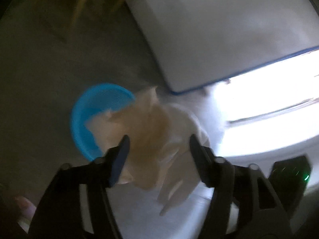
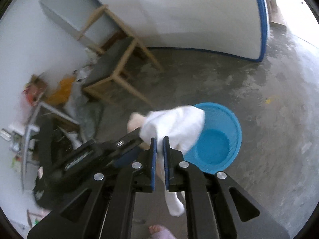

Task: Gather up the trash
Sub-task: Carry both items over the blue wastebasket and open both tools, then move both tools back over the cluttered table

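Grey concrete floor [image 2: 199,75], white wall [image 2: 179,10], overturned wooden chair [image 2: 117,59].

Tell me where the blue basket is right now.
The blue basket sits on the concrete floor, right of centre in the right wrist view, just beyond the white plastic trash hanging over its near-left rim.

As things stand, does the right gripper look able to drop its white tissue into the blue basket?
Probably yes: the right gripper holds the white tissue at the blue basket rim, whose open mouth has nothing across it.
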Demonstrator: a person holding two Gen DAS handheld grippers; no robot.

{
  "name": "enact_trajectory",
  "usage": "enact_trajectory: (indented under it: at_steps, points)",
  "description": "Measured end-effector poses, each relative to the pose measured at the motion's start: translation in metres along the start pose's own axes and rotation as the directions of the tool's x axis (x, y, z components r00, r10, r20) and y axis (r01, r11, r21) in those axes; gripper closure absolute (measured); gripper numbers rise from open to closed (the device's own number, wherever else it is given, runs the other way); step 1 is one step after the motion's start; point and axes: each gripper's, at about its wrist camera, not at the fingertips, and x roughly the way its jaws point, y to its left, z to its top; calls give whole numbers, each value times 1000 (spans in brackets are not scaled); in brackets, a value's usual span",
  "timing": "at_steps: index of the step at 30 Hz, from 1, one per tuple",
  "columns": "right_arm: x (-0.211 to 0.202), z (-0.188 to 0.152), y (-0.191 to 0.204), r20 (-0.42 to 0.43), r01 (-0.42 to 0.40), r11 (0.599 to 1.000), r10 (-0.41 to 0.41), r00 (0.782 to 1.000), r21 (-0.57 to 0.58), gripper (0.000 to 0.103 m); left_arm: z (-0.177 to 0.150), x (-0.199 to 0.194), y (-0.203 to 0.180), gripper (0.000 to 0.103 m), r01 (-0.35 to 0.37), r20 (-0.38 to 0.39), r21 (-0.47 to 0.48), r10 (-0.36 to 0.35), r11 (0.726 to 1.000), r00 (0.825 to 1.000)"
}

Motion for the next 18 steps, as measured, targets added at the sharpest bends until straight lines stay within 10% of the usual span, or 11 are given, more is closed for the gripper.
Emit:
enact_trajectory:
  at_steps: [9,18]
  points:
    - [33,-17,-36,-20,60,997,-59,998,50,80,5,-64,-11,42,28,98,52,-33,998,995]
    - [-38,-63,-14,13,-23,997,24,1000,-80,79,-41,-182,-50,40,-21,258,223,-38,975,965]
